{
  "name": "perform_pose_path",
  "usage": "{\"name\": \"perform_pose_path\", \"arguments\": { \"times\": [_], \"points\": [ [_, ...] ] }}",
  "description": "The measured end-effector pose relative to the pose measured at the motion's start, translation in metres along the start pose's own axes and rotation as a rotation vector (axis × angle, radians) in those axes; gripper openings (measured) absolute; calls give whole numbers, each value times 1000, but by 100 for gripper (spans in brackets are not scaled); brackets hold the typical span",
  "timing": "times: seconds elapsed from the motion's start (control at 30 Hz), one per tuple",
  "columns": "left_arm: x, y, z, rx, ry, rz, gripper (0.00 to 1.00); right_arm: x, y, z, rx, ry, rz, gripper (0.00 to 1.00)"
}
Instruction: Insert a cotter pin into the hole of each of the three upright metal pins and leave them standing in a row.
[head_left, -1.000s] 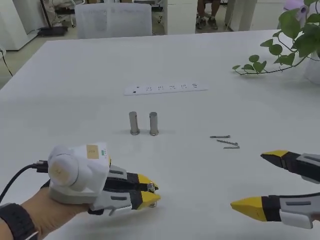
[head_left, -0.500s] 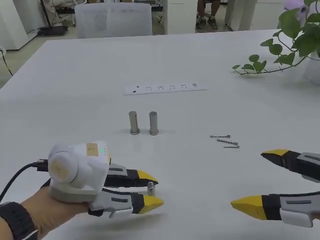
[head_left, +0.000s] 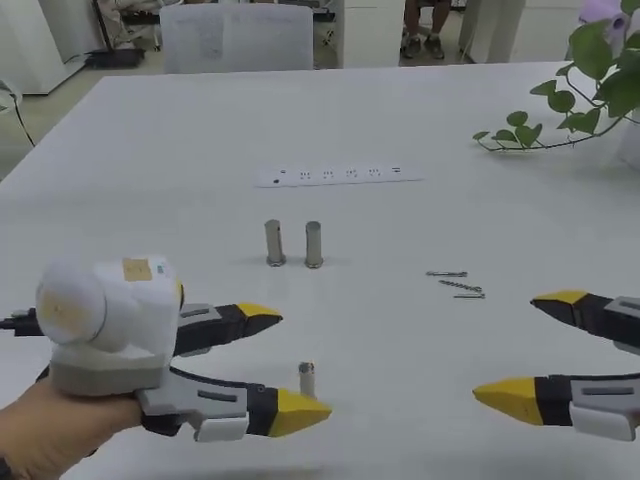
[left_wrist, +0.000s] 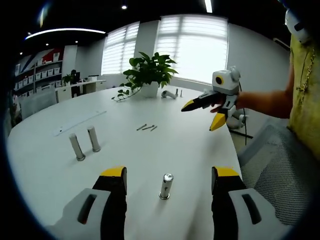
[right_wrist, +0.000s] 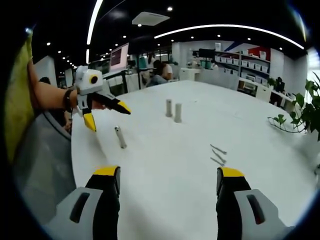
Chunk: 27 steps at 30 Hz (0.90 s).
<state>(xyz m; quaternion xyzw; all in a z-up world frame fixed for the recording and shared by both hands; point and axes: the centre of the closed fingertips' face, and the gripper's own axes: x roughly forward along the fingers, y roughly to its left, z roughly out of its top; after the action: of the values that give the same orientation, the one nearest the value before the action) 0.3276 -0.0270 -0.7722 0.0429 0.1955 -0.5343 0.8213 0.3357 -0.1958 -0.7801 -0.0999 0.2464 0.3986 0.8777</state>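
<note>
Two metal pins (head_left: 274, 243) (head_left: 313, 244) stand upright side by side at the table's middle. A third pin (head_left: 307, 380) stands nearer me, between the spread jaws of my left gripper (head_left: 303, 363) and touching neither; the left gripper view has this pin (left_wrist: 166, 186) just past the open fingertips. Three cotter pins (head_left: 455, 283) lie loose to the right. My right gripper (head_left: 507, 347) hovers open and empty at the lower right, short of the cotter pins (right_wrist: 217, 155).
A white power strip (head_left: 338, 176) lies behind the two pins. A leafy plant (head_left: 590, 80) trails over the far right corner. A chair (head_left: 235, 38) stands at the table's (head_left: 150, 180) far edge.
My left gripper has opened and let go of the third pin, which now stands on its own. The gripper has drawn back a little toward the left.
</note>
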Motion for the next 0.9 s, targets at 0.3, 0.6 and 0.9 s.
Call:
{"name": "perform_pose_path", "arguments": {
  "times": [0.3,0.6,0.9],
  "points": [
    [-23,-9,18,-36,-93,80,64,4,-23,-1,-74,60,-18,64],
    [-30,-12,20,-19,-92,91,62,14,-56,7,-171,142,-32,39],
    [-30,-10,18,-10,-83,99,61,36,-79,5,-246,266,5,22]
  ]
}}
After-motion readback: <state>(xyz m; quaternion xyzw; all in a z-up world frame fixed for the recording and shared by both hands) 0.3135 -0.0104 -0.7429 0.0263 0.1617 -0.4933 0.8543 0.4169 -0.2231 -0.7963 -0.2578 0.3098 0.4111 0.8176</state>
